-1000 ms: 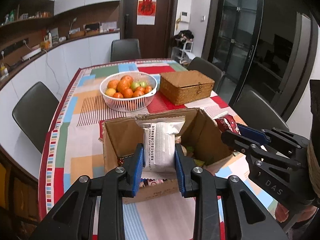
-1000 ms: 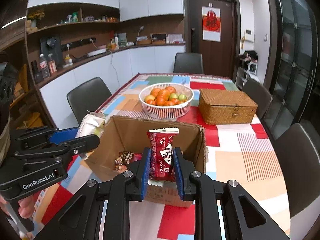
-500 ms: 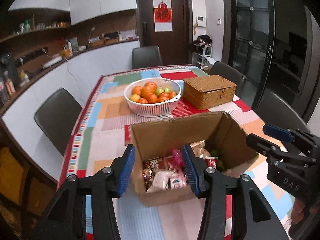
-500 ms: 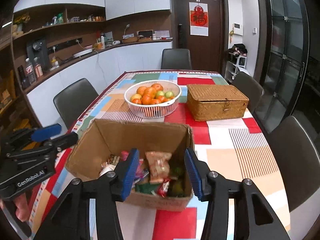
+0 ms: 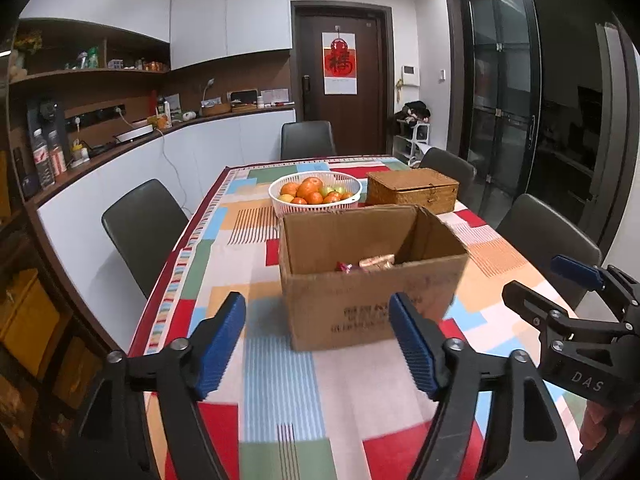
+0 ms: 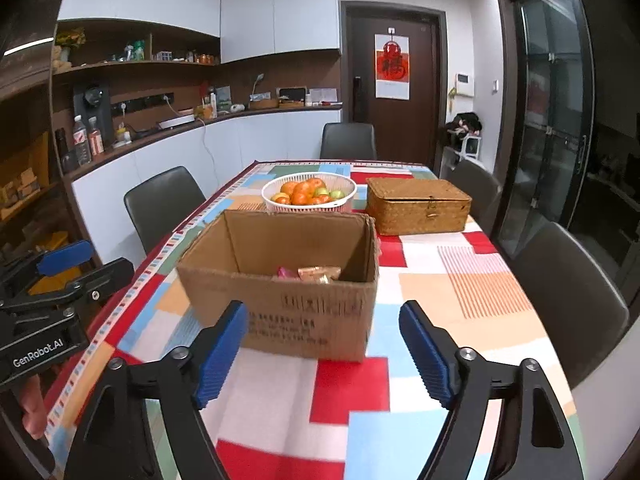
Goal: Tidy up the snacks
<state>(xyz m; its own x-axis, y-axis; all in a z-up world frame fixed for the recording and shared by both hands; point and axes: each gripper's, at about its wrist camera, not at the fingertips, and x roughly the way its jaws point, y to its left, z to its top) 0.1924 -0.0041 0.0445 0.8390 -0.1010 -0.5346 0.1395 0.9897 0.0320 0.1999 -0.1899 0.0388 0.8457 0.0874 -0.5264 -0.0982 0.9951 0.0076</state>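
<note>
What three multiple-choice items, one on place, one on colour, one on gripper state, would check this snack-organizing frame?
1. Where does the white fruit basket stand?
A. Inside the cardboard box
B. Behind the cardboard box, left of the wicker box
C. On a chair

2. What colour are the gripper pads?
A. Blue
B. Yellow
C. White

3. How are the left gripper and right gripper?
A. Both shut on snacks
B. One open, one shut
C. Both open, holding nothing

Key: 1 B, the basket sits past the box's far wall; 2 A, blue ribbed pads show in both views; 3 C, wide gaps between the fingers, snack packets lie in the box.
</note>
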